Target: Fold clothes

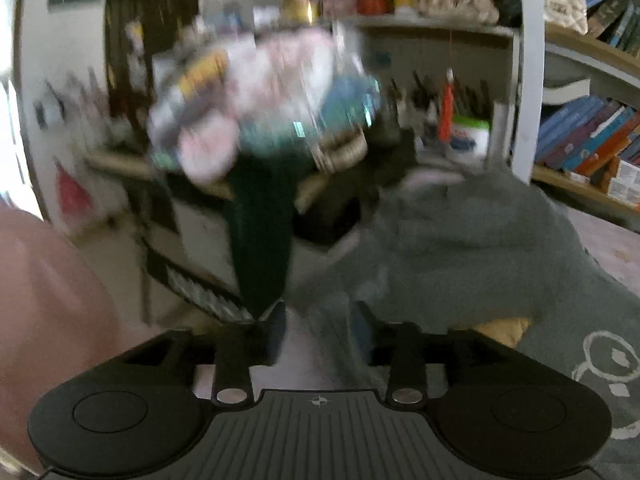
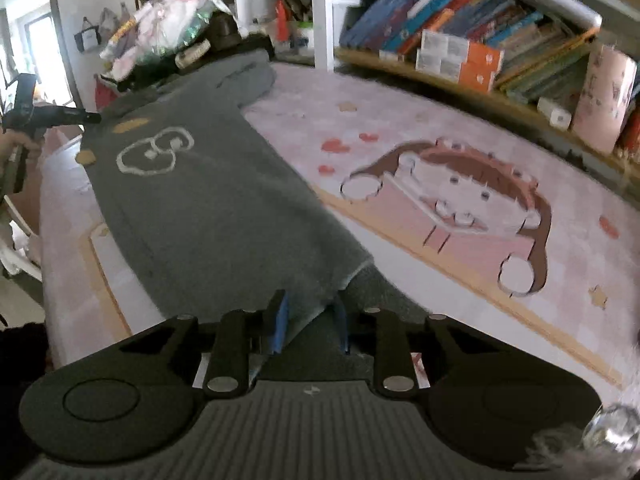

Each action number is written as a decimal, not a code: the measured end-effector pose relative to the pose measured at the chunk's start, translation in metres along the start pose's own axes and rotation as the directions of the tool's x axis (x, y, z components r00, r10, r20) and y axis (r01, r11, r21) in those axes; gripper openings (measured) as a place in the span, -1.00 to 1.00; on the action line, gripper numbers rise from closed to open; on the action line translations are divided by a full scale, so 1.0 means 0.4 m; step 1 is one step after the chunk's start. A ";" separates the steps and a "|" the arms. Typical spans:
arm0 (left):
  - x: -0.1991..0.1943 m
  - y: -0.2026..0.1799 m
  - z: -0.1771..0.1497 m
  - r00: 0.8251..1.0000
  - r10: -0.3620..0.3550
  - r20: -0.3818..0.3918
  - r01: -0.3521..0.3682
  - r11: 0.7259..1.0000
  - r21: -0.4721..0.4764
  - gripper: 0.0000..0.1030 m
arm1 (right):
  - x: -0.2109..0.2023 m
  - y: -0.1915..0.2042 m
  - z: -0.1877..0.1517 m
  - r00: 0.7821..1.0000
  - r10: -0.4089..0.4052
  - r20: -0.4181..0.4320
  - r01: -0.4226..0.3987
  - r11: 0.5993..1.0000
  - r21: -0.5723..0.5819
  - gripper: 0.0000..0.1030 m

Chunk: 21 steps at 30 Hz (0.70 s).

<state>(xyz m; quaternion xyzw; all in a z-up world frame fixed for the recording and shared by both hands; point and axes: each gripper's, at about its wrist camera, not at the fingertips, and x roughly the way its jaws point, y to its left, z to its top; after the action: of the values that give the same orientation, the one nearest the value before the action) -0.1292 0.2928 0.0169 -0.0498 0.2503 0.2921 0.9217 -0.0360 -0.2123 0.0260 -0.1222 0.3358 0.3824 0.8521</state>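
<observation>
Both tools' tips buried in grey garment (image 2: 208,208).

My grey sweater (image 2: 208,200) carries a white outlined cartoon figure and mustard patches. Under it, the pale pink bedspread (image 2: 460,128) shows a brown-haired cartoon girl, red hearts and a tan border. My tool's pads (image 2: 281,320) are blue.

No text or labels can be read.
</observation>
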 end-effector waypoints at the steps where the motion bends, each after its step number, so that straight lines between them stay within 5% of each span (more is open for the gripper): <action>1: -0.022 -0.017 0.017 0.999 0.010 0.034 -0.010 1.000 0.025 -0.22 | -0.007 0.001 0.006 1.000 -0.003 0.018 0.003 1.000 -0.003 -0.52; 3: -0.063 -0.053 0.051 0.995 0.018 0.101 -0.026 0.997 0.074 -0.22 | 0.002 -0.001 0.028 0.998 -0.001 0.063 0.001 1.000 0.008 -0.49; 7: -0.078 -0.209 0.111 0.976 -0.186 0.110 0.158 0.962 0.221 -0.22 | 0.051 0.004 0.066 0.994 0.017 0.110 -0.018 1.000 0.013 -0.46; 10: -0.057 -0.361 0.120 0.951 -0.301 0.076 0.255 0.897 0.361 -0.22 | 0.092 0.016 0.082 0.990 0.053 0.128 -0.055 0.998 0.014 -0.45; 13: -0.024 -0.522 0.116 0.923 -0.385 0.022 0.324 0.804 0.499 -0.22 | 0.121 0.023 0.079 0.990 0.056 0.130 -0.059 0.998 0.018 -0.43; 17: 0.043 -0.694 0.102 0.925 -0.379 -0.020 0.300 0.698 0.650 -0.20 | 0.153 0.022 0.061 0.992 0.072 0.104 -0.074 0.997 0.015 -0.37; 21: 0.124 -0.802 0.104 0.942 -0.331 -0.058 0.276 0.667 0.692 -0.21 | 0.166 0.030 0.044 0.992 0.077 0.096 -0.075 0.997 -0.026 -0.24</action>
<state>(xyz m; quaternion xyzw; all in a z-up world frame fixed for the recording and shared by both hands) 0.1046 0.0639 0.0114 0.2668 0.2954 0.0218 0.9171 -0.0045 -0.1583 -0.0044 -0.1004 0.2943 0.4238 0.8507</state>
